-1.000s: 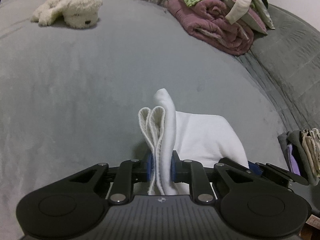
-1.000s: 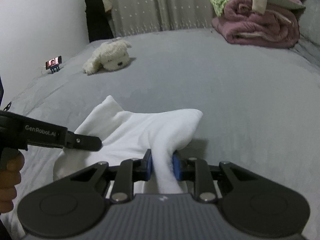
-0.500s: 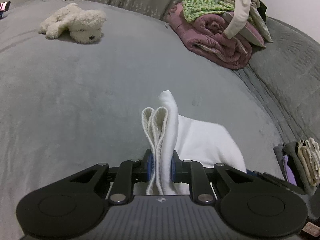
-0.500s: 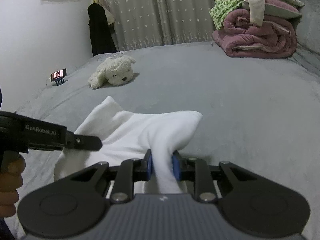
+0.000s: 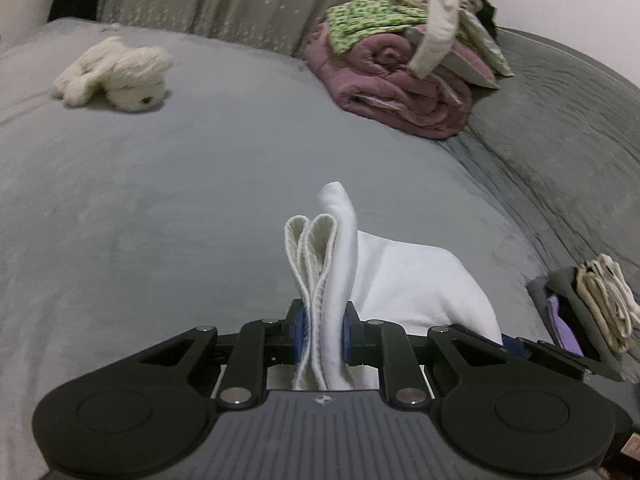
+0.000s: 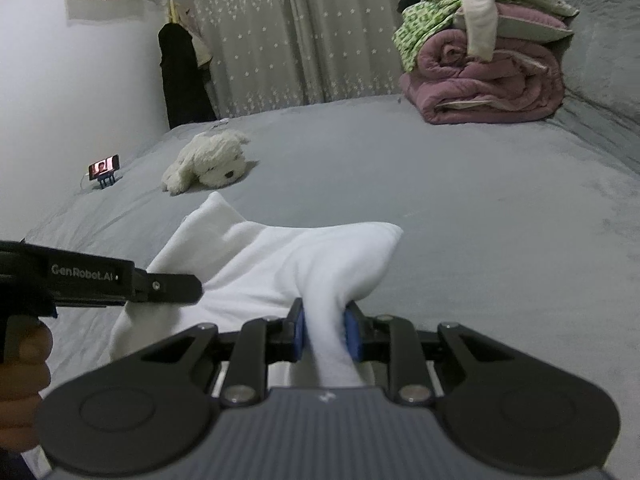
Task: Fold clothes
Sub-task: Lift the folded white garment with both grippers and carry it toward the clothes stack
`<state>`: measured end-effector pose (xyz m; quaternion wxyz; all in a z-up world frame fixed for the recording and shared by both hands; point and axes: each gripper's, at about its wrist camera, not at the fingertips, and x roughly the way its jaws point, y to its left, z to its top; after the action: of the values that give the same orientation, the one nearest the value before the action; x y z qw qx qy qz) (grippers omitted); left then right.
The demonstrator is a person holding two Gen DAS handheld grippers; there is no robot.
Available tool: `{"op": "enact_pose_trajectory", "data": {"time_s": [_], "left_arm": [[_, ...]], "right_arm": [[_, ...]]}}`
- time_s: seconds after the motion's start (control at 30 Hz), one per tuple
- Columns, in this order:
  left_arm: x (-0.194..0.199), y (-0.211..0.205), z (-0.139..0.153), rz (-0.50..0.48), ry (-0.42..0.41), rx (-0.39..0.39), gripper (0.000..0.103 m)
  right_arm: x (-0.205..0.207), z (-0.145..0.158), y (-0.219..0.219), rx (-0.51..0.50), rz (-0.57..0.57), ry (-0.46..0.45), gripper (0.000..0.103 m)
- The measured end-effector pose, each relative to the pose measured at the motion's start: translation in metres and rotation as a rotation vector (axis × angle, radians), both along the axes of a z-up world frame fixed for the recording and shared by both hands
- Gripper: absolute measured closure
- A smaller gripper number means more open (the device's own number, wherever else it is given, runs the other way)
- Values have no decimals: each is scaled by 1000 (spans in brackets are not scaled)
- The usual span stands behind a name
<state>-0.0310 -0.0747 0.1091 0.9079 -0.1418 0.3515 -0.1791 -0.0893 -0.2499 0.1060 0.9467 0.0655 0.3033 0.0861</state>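
Observation:
A white garment is held up over the grey bed. My left gripper is shut on its bunched ribbed edge, which sticks up between the blue pads. In the right wrist view the same white garment stretches between both tools, and my right gripper is shut on another fold of it. The left gripper reaches in from the left there, with a hand on its handle. The cloth under both grippers is hidden.
A white plush dog lies on the bed's far left. A rolled pink quilt topped with loose clothes sits at the back right. Folded clothes are stacked at the right edge. A small phone on a stand is by the wall.
Both grippers have tilted upward with the garment still clamped, so more of the curtain and wall shows. The grip on the cloth is unchanged.

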Motion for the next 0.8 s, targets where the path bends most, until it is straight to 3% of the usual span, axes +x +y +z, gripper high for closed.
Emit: {"op": "enact_pose_trajectory", "data": {"time_s": [0.37,0.8], "left_arm": [[-7,-97,31,-120,-105,-4,87],[12,-250,74,-308,-202,3,87]], "right_arm": [[-44,31,-91,13,-132,-88,83],[-87,65,-205,-100,-350,-243,83]]}}
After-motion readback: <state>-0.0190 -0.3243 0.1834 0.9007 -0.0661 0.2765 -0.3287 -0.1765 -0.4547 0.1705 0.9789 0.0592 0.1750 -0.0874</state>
